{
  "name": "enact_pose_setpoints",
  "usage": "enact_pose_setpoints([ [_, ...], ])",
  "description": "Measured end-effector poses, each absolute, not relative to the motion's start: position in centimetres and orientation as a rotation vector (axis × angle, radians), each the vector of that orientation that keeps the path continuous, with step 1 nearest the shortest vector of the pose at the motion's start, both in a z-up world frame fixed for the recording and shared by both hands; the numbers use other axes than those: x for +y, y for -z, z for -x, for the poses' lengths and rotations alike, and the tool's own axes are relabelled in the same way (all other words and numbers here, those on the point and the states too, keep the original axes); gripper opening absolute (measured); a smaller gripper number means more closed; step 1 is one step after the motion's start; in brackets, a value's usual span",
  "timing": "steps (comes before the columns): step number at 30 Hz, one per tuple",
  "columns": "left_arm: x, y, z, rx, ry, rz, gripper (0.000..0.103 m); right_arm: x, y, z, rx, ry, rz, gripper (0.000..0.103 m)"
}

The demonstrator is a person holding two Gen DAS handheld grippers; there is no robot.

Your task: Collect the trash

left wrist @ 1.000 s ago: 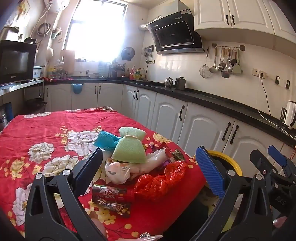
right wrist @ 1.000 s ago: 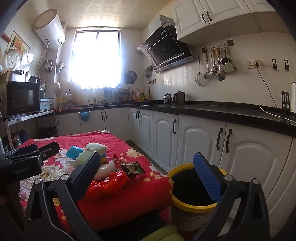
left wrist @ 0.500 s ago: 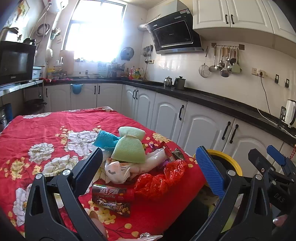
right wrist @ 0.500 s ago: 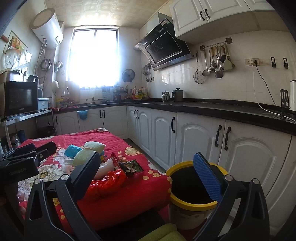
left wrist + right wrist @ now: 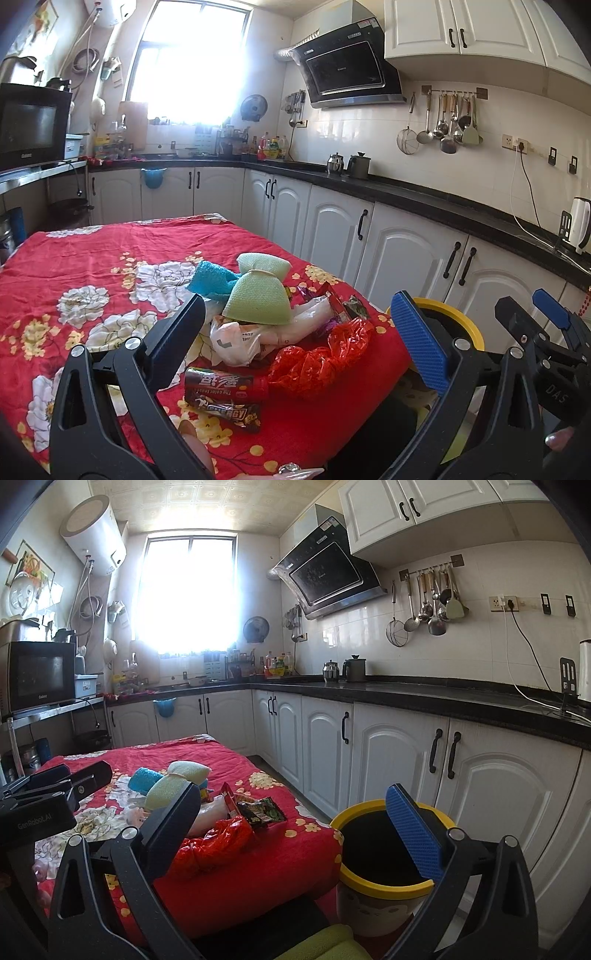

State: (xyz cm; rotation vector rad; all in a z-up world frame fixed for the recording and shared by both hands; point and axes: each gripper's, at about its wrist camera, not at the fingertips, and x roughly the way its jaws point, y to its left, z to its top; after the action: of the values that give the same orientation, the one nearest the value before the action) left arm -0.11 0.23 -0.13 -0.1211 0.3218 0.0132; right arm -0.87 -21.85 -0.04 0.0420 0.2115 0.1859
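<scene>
A heap of trash lies near the right edge of the red flowered tablecloth [image 5: 110, 251]: a red plastic bag [image 5: 321, 354], a white plastic bag [image 5: 243, 339], dark snack wrappers [image 5: 225, 398], green pouches [image 5: 258, 299] and a blue cloth [image 5: 210, 277]. My left gripper [image 5: 299, 339] hovers open in front of the heap, holding nothing. A yellow-rimmed bin [image 5: 388, 888] stands on the floor beside the table. My right gripper [image 5: 295, 812] is open and empty above the gap between the table corner and the bin. The red plastic bag [image 5: 214, 842] and a green wrapper [image 5: 262, 810] show there too.
White cabinets [image 5: 399, 753] under a black counter [image 5: 424, 694] run along the right, close behind the bin. The right gripper [image 5: 532, 312] appears at the far right of the left wrist view; the left gripper [image 5: 74, 777] at the left of the right wrist view. A microwave [image 5: 33, 125] stands far left.
The right wrist view has tilted up slightly, showing more ceiling. The left gripper has barely shifted. Both stay open and the trash has not moved.
</scene>
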Motion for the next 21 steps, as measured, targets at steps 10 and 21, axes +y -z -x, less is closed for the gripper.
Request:
enact_pose_setpoints([
  [10,0.3,0.1,0.1,0.323,-0.014,0.122,0.092,-21.8,0.1,0.8,0.213,-0.185,-0.042,0.097],
  [21,1.4,0.1,0.0,0.332,-0.027,0.137,0.092,-20.7,0.9,0.2,0.243,-0.228,-0.014,0.097],
])
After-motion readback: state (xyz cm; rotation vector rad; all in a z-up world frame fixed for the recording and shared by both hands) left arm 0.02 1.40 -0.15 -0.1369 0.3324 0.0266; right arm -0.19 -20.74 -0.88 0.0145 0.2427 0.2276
